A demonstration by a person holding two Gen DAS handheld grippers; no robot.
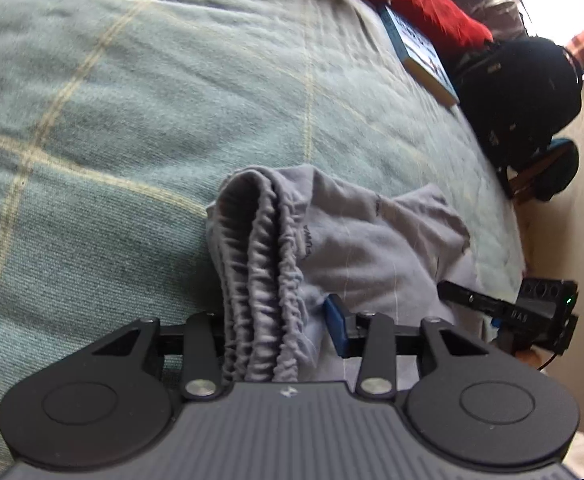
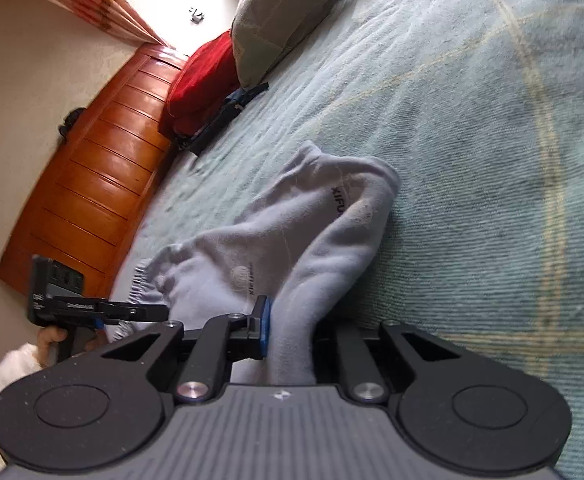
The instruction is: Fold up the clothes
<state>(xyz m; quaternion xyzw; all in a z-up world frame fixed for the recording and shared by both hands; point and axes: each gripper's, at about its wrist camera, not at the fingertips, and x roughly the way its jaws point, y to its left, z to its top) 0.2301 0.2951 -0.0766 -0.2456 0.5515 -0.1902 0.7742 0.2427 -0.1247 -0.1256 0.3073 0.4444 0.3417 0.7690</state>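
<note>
In the left wrist view, the black left gripper (image 1: 282, 332) fills the bottom of the frame. Its fingers are clenched on the gathered elastic waistband of a pair of pale grey fabric shorts (image 1: 355, 240); the ruffled band runs up between them, and one blue pad (image 1: 336, 330) presses on the cloth at its right. The rest of the shorts spreads toward the centre right and lies on a green-grey quilted bedspread with pale yellow check lines (image 1: 132, 100), which covers most of the frame. At the lower right the black right gripper (image 1: 467, 298) reaches onto the far edge of the shorts. A thin blue-covered book (image 1: 419, 54) lies at the upper right of the bedspread, beside a red fabric cushion (image 1: 431, 8) and a black backpack (image 1: 523, 92).

In the right wrist view, the right gripper (image 2: 292, 336) sits at the bottom centre. Its fingers grasp a fold of the grey shorts (image 2: 311, 232), with a blue pad (image 2: 264, 332) flat against the cloth, which rises from the fingers toward the frame's middle. Black lettering shows on the fabric. At the lower left a hand (image 2: 52, 338) in a white sleeve holds the left gripper (image 2: 148, 312) against the shorts' waistband. The bedspread (image 2: 471, 140) fills the right side; an orange-brown wooden headboard (image 2: 104, 176), the red cushion (image 2: 200, 76) and a grey-green pillow (image 2: 288, 12) stand at the upper left.
</note>
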